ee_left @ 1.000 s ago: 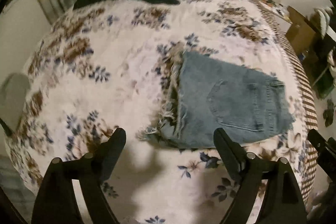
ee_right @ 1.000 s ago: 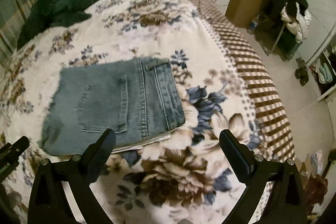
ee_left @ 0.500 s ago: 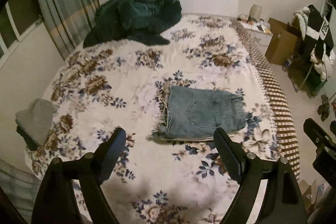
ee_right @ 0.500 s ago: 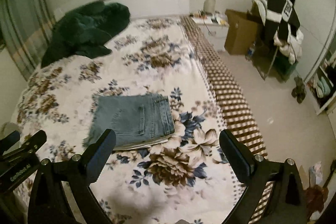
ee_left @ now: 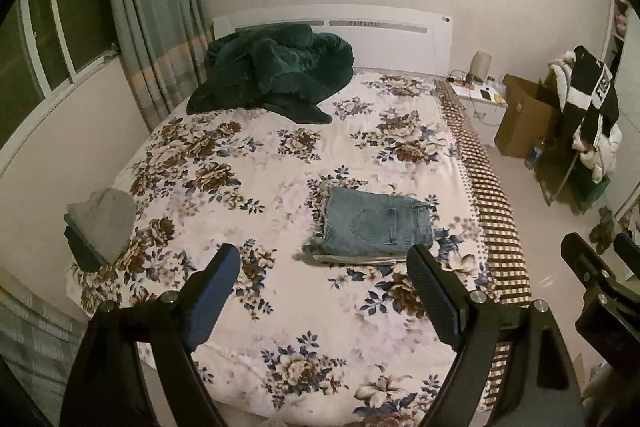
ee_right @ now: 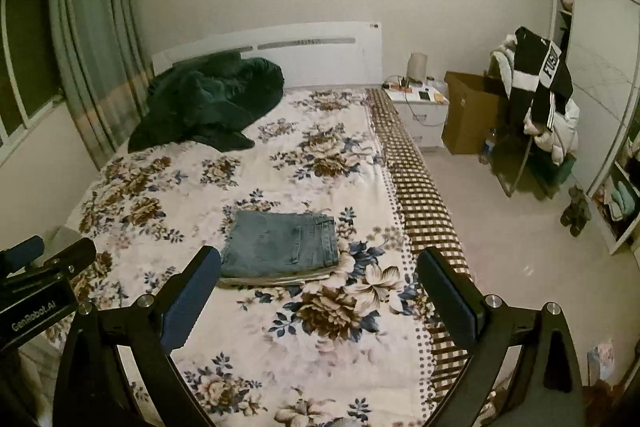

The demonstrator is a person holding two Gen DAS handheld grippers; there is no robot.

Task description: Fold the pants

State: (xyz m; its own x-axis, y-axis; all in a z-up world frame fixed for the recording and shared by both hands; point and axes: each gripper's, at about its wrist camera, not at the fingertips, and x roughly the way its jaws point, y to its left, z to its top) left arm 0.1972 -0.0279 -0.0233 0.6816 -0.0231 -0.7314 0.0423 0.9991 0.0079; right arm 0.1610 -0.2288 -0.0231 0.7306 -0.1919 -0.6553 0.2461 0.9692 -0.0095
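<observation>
Fold is looking done: the pants [ee_left: 378,225] are lying as a compact denim rectangle on the bed [ee_left: 248,187], right-of-centre toward the checked edge, back pocket up, frayed hems sticking out on the side toward the window. In the right wrist view the pants [ee_right: 282,245] are sitting flat with the layers stacked; a pale layer is peeking out along the near edge, so the stack is not perfectly flush. Left gripper [ee_left: 324,267] is hovering above the near end of the bed, fingers [ee_left: 210,291] spread wide and gripping nothing. Right gripper [ee_right: 318,269] is doing the same, fingers [ee_right: 448,295] released and clear of the cloth. Nothing obvious is remaining; judging from this, at most a tidy of that near edge. Versus a second ago: both cameras are pulling up and back, so the pants are shrinking from most of the frame to a small patch, and the headboard [ee_left: 332,23], the dark green blanket [ee_left: 276,71] and the nightstand [ee_right: 420,107] are coming fully into view. The pants themselves are not shifting, and both sets of fingers are staying parted throughout.
</observation>
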